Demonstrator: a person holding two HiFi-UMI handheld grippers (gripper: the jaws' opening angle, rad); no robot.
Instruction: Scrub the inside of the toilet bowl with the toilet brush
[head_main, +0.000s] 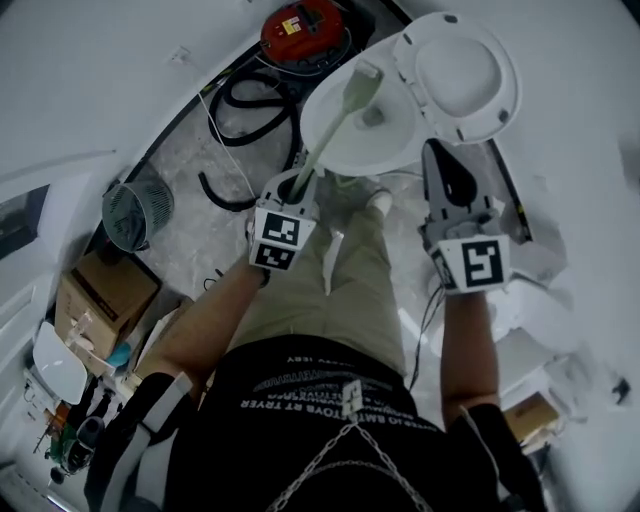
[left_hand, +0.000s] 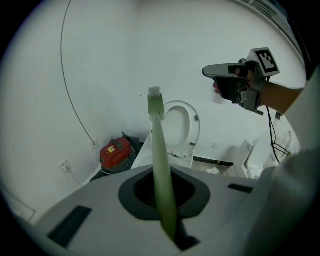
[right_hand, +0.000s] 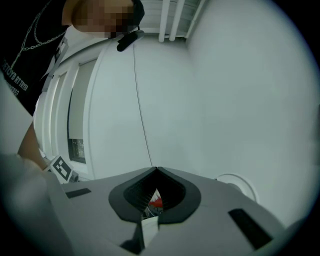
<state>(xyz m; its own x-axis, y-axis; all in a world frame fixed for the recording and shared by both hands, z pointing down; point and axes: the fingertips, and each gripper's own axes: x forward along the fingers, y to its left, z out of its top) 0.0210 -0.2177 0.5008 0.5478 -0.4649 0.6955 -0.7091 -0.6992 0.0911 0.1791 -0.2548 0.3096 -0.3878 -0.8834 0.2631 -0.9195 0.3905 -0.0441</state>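
Observation:
My left gripper (head_main: 299, 186) is shut on the pale green handle of the toilet brush (head_main: 330, 135). The brush head (head_main: 362, 84) lies over the white toilet bowl (head_main: 322, 148) in the head view. In the left gripper view the handle (left_hand: 161, 160) slants up from my left gripper (left_hand: 162, 172), and the brush head (left_hand: 155, 102) hangs in the air above the raised lid (left_hand: 179, 125). The lid (head_main: 462, 72) stands up behind the bowl. My right gripper (head_main: 438, 152) is held up to the right of the bowl, its jaws (right_hand: 156, 170) shut on nothing.
A red vacuum cleaner (head_main: 303, 30) with a black hose (head_main: 240, 110) sits left of the toilet. A mesh waste basket (head_main: 135, 212) and a cardboard box (head_main: 105, 290) stand further left. The person's trouser leg (head_main: 350, 270) and shoe (head_main: 378, 203) are just before the bowl.

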